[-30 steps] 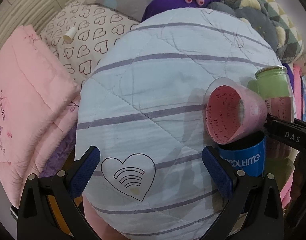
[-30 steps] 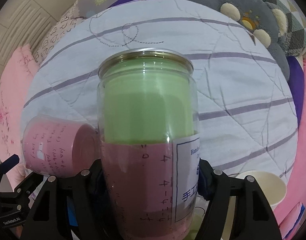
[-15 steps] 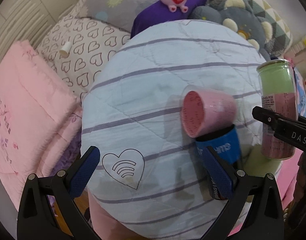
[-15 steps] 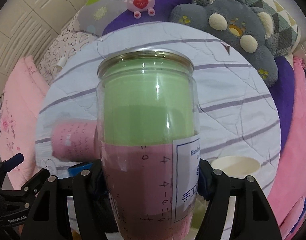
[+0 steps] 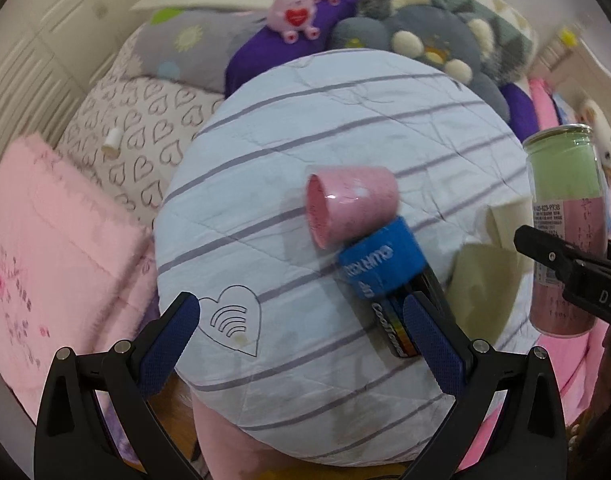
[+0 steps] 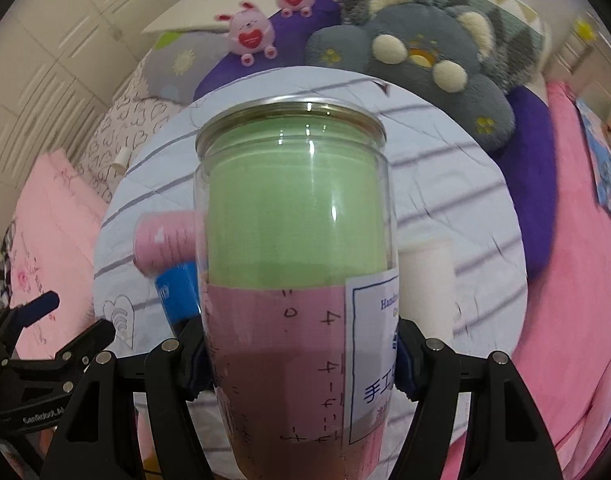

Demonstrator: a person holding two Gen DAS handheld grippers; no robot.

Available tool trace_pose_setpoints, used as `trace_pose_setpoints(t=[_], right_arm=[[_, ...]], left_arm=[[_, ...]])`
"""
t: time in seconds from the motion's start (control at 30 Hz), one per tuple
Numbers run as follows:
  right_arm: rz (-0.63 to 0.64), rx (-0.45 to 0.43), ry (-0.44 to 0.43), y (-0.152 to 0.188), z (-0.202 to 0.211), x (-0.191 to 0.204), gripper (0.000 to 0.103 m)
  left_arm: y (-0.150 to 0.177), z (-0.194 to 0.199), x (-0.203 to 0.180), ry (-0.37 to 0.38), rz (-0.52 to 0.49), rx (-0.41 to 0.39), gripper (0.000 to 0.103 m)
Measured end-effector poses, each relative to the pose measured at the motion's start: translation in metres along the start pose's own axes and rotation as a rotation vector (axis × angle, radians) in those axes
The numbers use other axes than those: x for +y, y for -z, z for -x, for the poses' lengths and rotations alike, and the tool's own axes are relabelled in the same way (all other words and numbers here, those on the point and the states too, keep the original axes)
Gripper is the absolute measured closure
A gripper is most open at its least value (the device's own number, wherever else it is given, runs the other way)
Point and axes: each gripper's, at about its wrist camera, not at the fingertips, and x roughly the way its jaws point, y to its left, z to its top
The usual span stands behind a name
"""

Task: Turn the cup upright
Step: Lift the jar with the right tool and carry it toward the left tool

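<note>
1. On the far left, a pink blanket (image 5: 53,248) is seen, and beside it lies a pillow with heart prints (image 5: 145,136).
2. A small white tube (image 5: 112,144) is seen lying on this pillow.
3. The left gripper (image 5: 301,320) is held over the near edge of a round striped cushion (image 5: 289,128); its jaws are wide apart and nothing is held between them.
4. A heart drawing (image 5: 233,320) is printed on the cushion, just beyond the left finger of this gripper.
5. A pink cup (image 5: 349,204) is seen lying on its side near the middle of the cushion, with its opening turned to the left.
6. A blue can (image 5: 381,264) is lying just near of the pink cup and is touching it; its near end reaches beside the right finger of the left gripper.
7. Right of the can, a pale paper cup (image 5: 493,264) is seen; in the left wrist view it is blurred and its pose cannot be told, while in the right wrist view it (image 6: 429,280) appears to stand upright.
8. On the far right, a clear cup (image 6: 297,248) with green and pink paper inside is clamped between the jaws of the right gripper (image 6: 301,364), held upright and above the cushion.
9. At the far side, two pink plush rabbits (image 6: 251,36) and a grey plush toy (image 6: 417,52) are placed.
</note>
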Motion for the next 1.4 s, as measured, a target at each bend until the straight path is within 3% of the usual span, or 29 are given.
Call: trace_pose_setpoints(t=[0.4, 0.83, 1.1, 1.4], right_arm=[[-0.137, -0.153, 0.001, 0.082, 0.012, -0.026, 0.033], [-0.149, -0.192, -0.07, 0.175, -0.019, -0.015, 0.033], [-0.126, -0.19, -0.085, 0.193, -0.036, 0.008, 0.033], [-0.194, -0.157, -0.112, 0.185, -0.048, 0.044, 0.032]], left_arm=[[0.055, 0.004, -0.043, -0.004, -0.183, -0.143, 0.0], [0.124, -0.027, -0.038, -0.038, -0.207, -0.222, 0.0], [0.156, -0.026, -0.023, -0.057, -0.221, -0.262, 0.0], [0.154, -0.023, 0.004, -0.042, -0.28, -0.276, 0.0]])
